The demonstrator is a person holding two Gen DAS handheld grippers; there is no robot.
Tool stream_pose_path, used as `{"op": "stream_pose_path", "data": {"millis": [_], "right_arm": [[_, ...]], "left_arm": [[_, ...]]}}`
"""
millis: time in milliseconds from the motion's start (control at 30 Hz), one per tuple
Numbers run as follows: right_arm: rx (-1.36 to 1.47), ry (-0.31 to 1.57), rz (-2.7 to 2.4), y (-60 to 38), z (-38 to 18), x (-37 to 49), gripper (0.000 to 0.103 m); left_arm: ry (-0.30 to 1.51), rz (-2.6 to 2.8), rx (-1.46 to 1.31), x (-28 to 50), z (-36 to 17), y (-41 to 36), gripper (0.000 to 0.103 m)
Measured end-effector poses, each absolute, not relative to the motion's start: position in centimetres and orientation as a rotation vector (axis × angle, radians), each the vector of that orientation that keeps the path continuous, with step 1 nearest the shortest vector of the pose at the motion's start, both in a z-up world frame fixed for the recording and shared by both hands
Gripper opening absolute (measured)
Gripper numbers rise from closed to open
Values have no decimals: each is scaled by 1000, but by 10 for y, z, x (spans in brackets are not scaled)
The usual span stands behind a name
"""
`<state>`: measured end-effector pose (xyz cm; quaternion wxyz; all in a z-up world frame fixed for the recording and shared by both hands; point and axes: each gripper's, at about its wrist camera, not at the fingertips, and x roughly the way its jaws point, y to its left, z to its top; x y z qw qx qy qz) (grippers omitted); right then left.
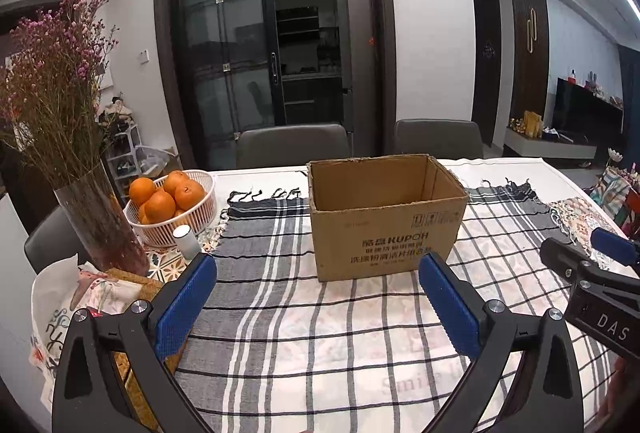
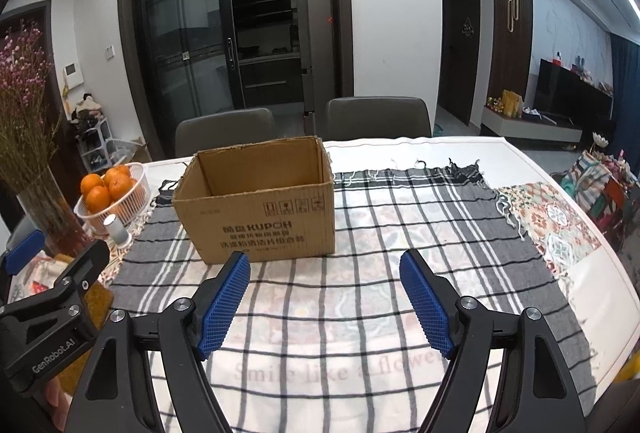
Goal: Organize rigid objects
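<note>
Facing the open cardboard box (image 1: 386,217) on the checked cloth (image 1: 280,313), you have both grippers released and empty: the left gripper (image 1: 318,297) spread wide, the right gripper (image 2: 324,301) also apart with nothing between its blue pads. The box stands upright near the middle of the table (image 2: 440,147), its flaps gone, and what shows of its inside looks bare. No loose rigid item lies in reach on the cloth, so look toward the small white cylinder (image 1: 186,241) beside the basket of oranges (image 1: 170,207); approach it low and avoid the glass vase (image 1: 100,225) just beside it.
</note>
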<state>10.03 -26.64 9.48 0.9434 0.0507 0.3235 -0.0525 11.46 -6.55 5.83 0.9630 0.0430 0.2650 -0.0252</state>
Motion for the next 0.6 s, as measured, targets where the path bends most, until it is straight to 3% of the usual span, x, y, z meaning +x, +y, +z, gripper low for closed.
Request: {"op": "stream_pose_path", "data": {"millis": [600], "right_arm": [[105,630,-99,-264,105,88,78]], "left_arm": [[514,-51,90,105,66,-66,103]]}}
